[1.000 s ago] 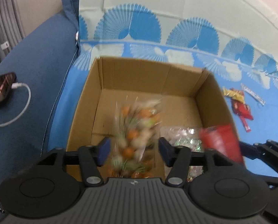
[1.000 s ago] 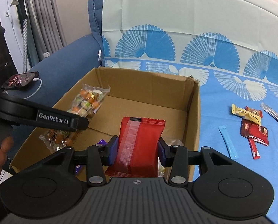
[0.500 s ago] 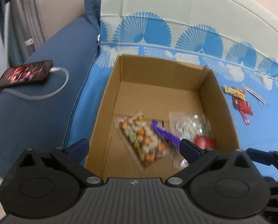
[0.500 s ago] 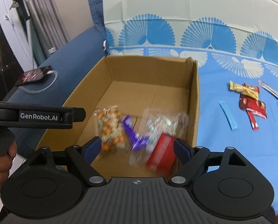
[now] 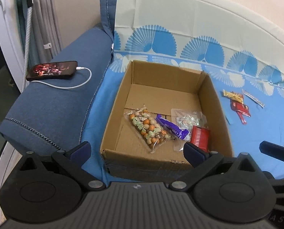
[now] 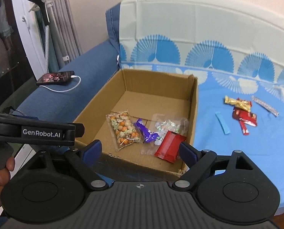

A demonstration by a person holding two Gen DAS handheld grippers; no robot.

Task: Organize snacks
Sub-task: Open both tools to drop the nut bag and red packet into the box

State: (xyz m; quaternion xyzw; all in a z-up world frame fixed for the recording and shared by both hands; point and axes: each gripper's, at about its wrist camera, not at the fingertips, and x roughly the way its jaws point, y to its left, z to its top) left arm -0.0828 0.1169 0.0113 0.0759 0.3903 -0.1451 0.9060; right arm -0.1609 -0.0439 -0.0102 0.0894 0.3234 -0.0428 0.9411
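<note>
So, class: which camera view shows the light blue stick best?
The right wrist view: the light blue stick lies whole on the blue sheet. In the left wrist view the cardboard box wall hides part of it.

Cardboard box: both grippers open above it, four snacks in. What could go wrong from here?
1. The leftover snacks lie overlapped on the blue sheet; a pinch may lift two, or snag the cloth.
2. The thin blue stick lies flat, so the fingers may slip off it.
3. Both remaining grabs sit right of the cardboard box; the left gripper reaching across may collide with the right gripper.
</note>
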